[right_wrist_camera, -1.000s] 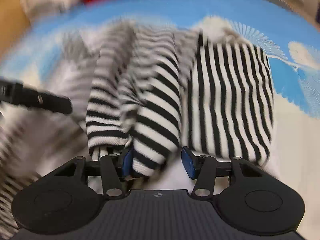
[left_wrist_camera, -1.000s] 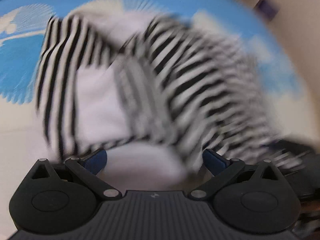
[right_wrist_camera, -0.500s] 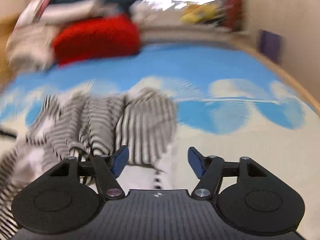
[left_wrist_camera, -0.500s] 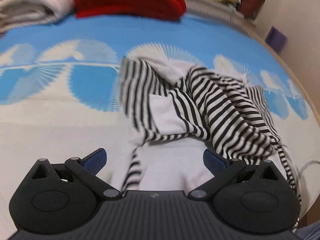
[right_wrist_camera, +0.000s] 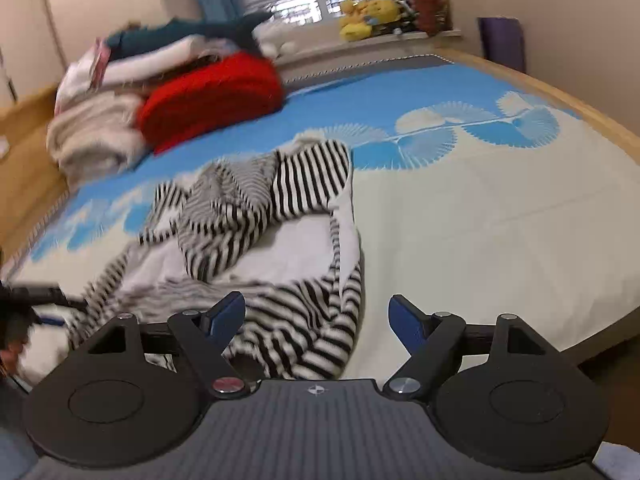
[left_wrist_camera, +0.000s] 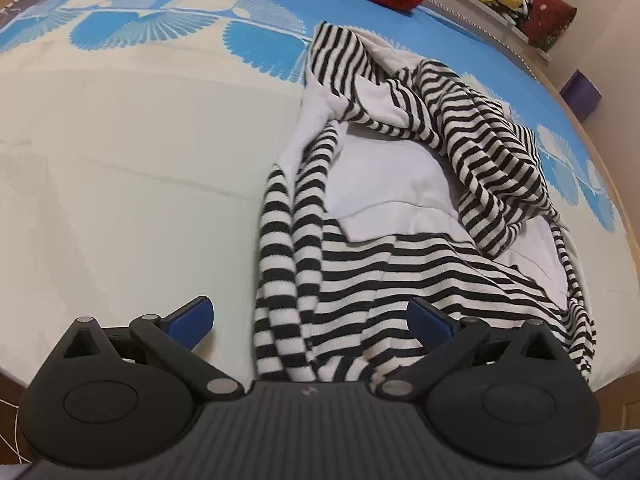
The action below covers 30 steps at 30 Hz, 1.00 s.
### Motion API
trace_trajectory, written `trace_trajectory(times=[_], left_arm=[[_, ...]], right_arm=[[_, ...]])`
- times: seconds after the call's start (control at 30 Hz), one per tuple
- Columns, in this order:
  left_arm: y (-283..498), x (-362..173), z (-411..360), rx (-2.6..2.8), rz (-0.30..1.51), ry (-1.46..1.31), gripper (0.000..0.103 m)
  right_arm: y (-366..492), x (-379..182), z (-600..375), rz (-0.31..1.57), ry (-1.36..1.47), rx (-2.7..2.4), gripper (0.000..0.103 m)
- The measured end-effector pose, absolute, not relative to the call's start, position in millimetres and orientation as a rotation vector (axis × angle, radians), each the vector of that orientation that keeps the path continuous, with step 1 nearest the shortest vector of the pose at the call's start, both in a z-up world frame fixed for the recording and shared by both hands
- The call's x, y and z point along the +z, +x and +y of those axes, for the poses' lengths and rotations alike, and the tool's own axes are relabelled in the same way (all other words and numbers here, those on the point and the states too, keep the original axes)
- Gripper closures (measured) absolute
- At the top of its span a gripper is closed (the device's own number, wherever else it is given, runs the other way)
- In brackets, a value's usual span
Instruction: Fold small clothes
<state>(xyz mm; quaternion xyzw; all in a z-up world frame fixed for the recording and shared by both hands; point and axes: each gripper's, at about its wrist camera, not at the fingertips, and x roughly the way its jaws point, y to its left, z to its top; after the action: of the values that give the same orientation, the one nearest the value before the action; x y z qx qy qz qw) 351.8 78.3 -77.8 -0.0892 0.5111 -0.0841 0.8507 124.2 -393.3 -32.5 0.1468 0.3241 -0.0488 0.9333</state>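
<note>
A black-and-white striped garment (left_wrist_camera: 400, 184) lies crumpled on the bed, its white lining showing, one sleeve trailing toward the near edge. My left gripper (left_wrist_camera: 312, 322) is open and empty, its fingers on either side of the garment's near hem. In the right wrist view the same garment (right_wrist_camera: 264, 232) lies left of centre. My right gripper (right_wrist_camera: 318, 318) is open and empty just above the garment's near right corner. The left gripper shows as a dark blurred shape at the far left of the right wrist view (right_wrist_camera: 36, 300).
The bed has a blue and cream sheet (left_wrist_camera: 120, 128) with fan prints. A red knit (right_wrist_camera: 212, 96) and a pile of folded clothes (right_wrist_camera: 100, 120) sit at the bed's far end. Plush toys (right_wrist_camera: 368, 12) line the windowsill. The wooden bed edge (right_wrist_camera: 560, 96) runs at right.
Both grippers let go of the garment and pulled back toward the near bed edge. The right gripper's fingers opened wider. The garment dropped into a crumpled heap.
</note>
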Motion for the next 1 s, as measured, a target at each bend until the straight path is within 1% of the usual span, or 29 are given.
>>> trace_trajectory(times=[0.17,0.47,0.63,0.73,0.83,0.93,1.0], left_arm=[[347,-83,91,-0.164,1.088,-0.221,0.0],[356,-96,89,-0.168,1.127,-0.21,0.0],[363,-83,88,-0.162,1.087,-0.24,0.0],[384,-51,90,-0.181,1.031,-0.269,0.0],[421,-8,82,-0.193,0.947,-0.279,0.0],[480,26,53,-0.247,0.902,-0.289,0.0],[524,28,28,-0.293,0.923,-0.274,0.0]], right_arm=[[132,-43,-383,0.698,0.272,-0.084,0.023],[162,-83,-392,0.79,0.341,-0.13,0.023],[172,-84,-395,0.799,0.338,-0.128,0.023],[187,-62,-405,0.773,0.283,-0.103,0.023],[223,-20,-424,0.713,0.264,-0.064,0.023],[284,22,-440,0.657,0.308,-0.001,0.024],[337,39,-440,0.635,0.324,0.047,0.024]])
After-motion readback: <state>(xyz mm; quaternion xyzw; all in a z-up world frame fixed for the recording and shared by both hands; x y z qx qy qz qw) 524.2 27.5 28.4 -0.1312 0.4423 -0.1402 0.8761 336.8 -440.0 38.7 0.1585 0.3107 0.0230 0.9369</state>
